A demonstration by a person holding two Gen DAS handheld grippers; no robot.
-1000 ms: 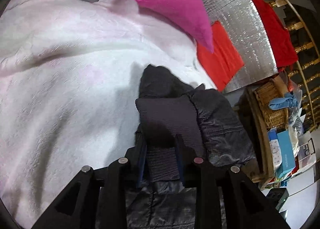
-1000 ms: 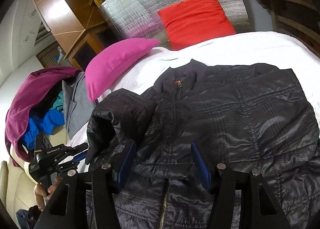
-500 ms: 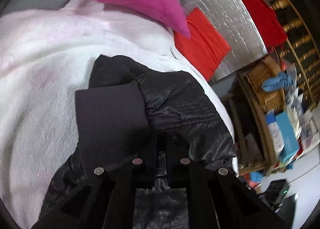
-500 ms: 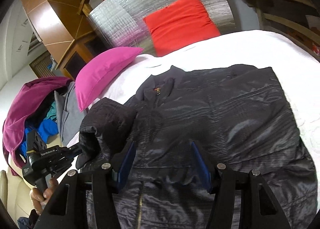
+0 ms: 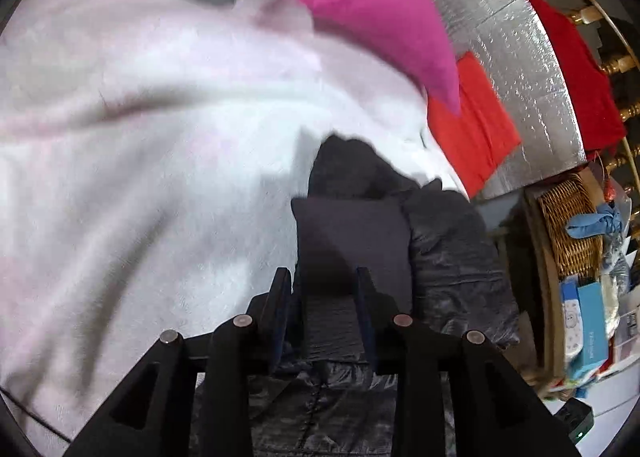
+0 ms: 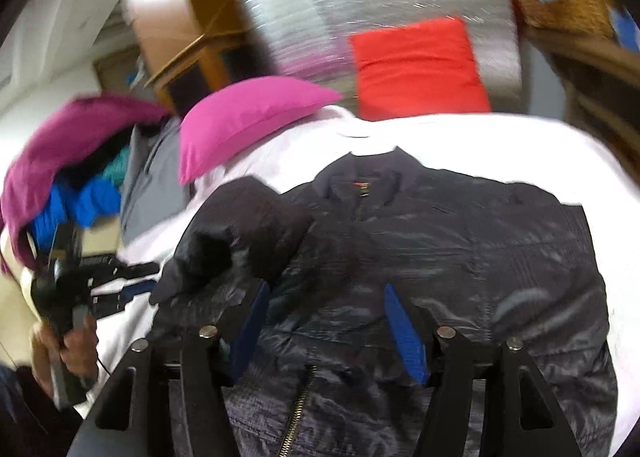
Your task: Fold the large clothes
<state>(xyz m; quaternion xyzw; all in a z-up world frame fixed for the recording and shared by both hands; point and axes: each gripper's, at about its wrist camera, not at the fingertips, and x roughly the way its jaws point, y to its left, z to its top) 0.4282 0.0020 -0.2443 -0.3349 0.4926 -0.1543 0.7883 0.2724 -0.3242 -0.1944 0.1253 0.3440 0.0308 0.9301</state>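
A black quilted jacket [image 6: 460,257] lies front up on the white blanket [image 5: 160,177], its zip toward me. Its left sleeve [image 6: 240,233] is folded in over the chest. In the left wrist view the sleeve's knit cuff [image 5: 352,233] lies just ahead of and between the fingers of my left gripper [image 5: 322,297]. Those jaws are opening and the pads do not press on the cuff. My right gripper [image 6: 326,321] hovers over the jacket's front, its jaws opening, with nothing held. The right wrist view also shows the left gripper [image 6: 132,281] in a hand [image 6: 72,341], beside the sleeve end.
A pink pillow [image 6: 248,117] and a red cushion [image 6: 416,65] lean at the head of the bed against a silver foil panel [image 6: 320,17]. A pile of magenta and blue clothes [image 6: 68,177] sits at the left. A wicker basket [image 5: 568,229] and boxes stand at the right.
The left gripper shut on the sleeve cuff and drew close to it, then opened and backed off, which left the sleeve on the jacket. The right gripper rolled a little and widened.
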